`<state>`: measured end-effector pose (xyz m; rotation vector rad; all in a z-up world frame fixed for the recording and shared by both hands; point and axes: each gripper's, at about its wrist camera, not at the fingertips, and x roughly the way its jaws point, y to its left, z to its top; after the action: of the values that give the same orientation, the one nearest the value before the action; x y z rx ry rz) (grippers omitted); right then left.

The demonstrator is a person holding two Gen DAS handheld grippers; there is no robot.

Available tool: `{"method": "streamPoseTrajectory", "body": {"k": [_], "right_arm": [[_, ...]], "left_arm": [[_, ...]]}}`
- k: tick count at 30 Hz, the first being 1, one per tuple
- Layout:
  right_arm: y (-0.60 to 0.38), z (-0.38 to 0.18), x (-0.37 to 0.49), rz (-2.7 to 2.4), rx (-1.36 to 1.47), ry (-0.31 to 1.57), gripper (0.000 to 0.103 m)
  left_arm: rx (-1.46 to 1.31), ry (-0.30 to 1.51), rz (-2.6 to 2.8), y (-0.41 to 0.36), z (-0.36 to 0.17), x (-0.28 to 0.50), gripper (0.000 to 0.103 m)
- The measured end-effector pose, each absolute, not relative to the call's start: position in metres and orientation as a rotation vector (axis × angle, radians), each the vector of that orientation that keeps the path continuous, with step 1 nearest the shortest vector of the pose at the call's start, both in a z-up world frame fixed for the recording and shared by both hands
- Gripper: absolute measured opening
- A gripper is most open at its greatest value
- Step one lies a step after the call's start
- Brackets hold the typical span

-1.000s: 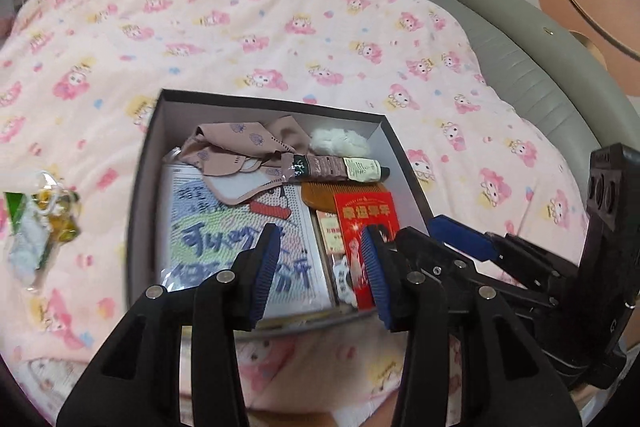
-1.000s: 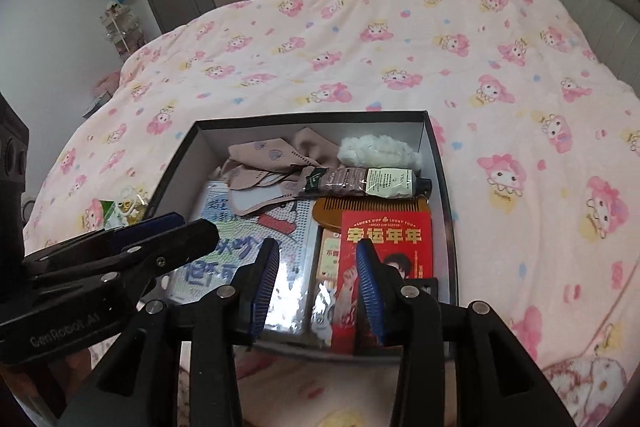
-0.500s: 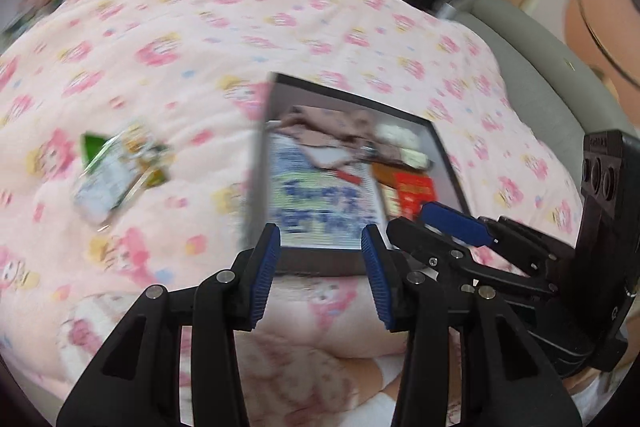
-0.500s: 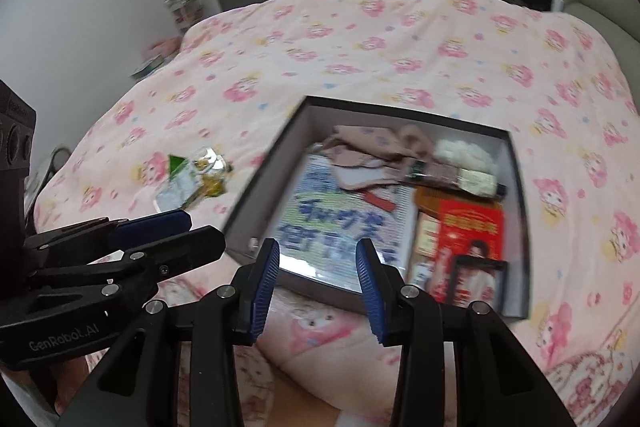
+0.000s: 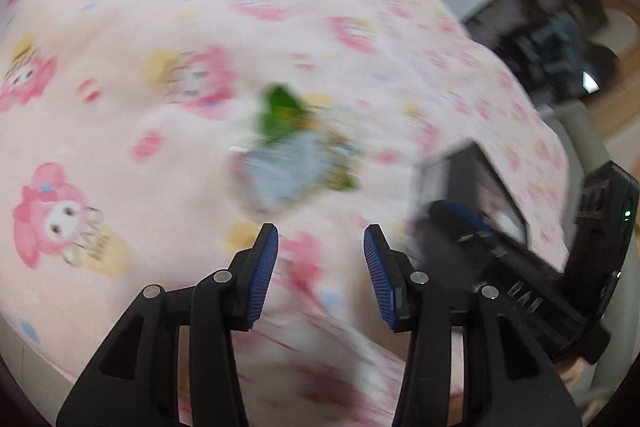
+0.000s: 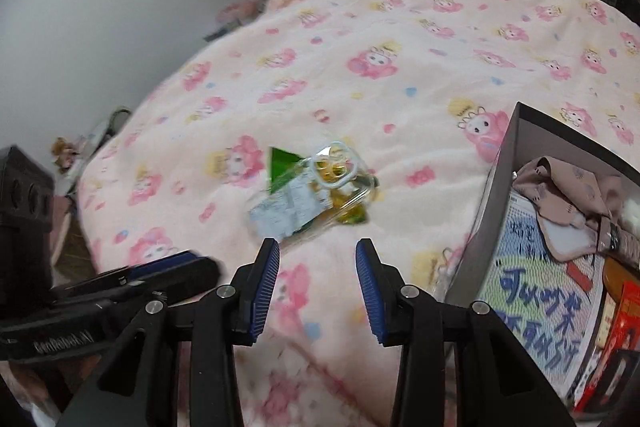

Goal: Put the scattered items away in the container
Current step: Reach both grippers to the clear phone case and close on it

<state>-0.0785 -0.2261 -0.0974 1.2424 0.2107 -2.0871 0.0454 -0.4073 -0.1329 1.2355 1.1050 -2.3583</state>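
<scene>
Both grippers (image 6: 317, 281) nearer one packet (image 6: 310, 197)

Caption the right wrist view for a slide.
Open right hand-held gripper aimed at a clear snack packet lying on the pink cartoon blanket, beside the partly filled grey box.

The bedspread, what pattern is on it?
Pale pink bedspread with pink cartoon bunny figures, clearest in the right wrist view.

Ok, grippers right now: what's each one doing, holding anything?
Left gripper: jaws opening, nothing between them.
Right gripper: open, holding nothing; clear packet lies ahead on the blanket.
</scene>
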Motion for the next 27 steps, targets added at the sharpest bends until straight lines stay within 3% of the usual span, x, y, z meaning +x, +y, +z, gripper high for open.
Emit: {"method": "streamPoseTrajectory", "body": {"k": [7,16,19,27], "right_arm": [[-0.274,-0.132,-0.137,-2.055,1.364,0.240,0.036],[-0.300,-0.164,-0.173,-2.088,1.450,0.223,0.037],[-0.304,-0.174,-0.177,-2.066,1.471,0.198,0.045],[-0.313,-0.168,-0.153,-1.935,1.442,0.187,0.044]], "left_arm": [[1.295,1.217,-2.250,-0.443,-0.187,0.033,0.045],[1.374,1.277,-2.209,-0.452,-0.217,0.006,0.047],[1.377,1.311,-2.208,-0.453,-0.220,0.000,0.047],[1.290,1.278,-2.206,-0.466,-0.198,0.020,0.051]]}}
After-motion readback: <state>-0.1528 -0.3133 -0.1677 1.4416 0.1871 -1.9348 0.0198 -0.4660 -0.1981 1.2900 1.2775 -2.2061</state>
